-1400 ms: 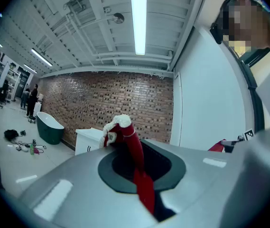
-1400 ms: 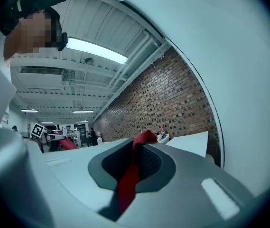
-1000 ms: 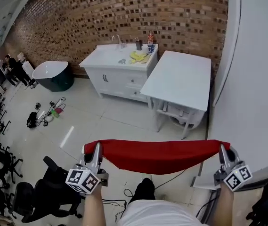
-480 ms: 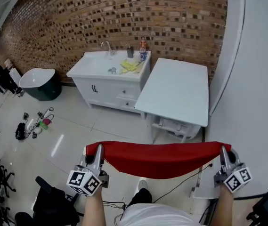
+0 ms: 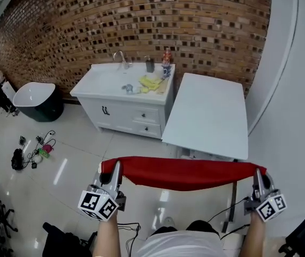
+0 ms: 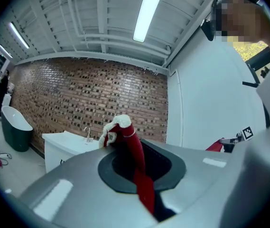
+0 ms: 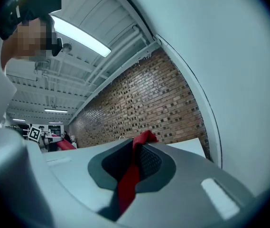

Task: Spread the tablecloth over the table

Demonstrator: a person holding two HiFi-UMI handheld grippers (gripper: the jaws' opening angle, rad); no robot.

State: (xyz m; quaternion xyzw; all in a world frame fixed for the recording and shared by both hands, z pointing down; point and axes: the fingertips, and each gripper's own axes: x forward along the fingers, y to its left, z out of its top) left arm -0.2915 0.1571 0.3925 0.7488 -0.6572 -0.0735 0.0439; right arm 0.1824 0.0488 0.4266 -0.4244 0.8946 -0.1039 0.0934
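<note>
**A:** What has the left hand-held gripper (image 5: 113,167) got?

**B:** Its jaws are pinched right together on one corner of the red tablecloth (image 5: 181,173). A white-edged tuft of cloth pokes out past the tips.

**A:** And the cloth itself?

**B:** It hangs in the air near the person, over the floor, as a wide band with a slight sag. It touches nothing else. I'd say the corners are held well apart to stretch that edge wide, ready to lay the cloth flat.

**A:** The right side?

**B:** The right hand-held gripper (image 5: 258,173) is clamped closed on the other corner, about level with the left. That makes the stretched edge run straight.

**A:** Where is it headed?

**B:** Most likely to the bare white worktop (image 5: 211,114), just beyond the cloth, on the far right. Nothing is spread on it yet.
</note>
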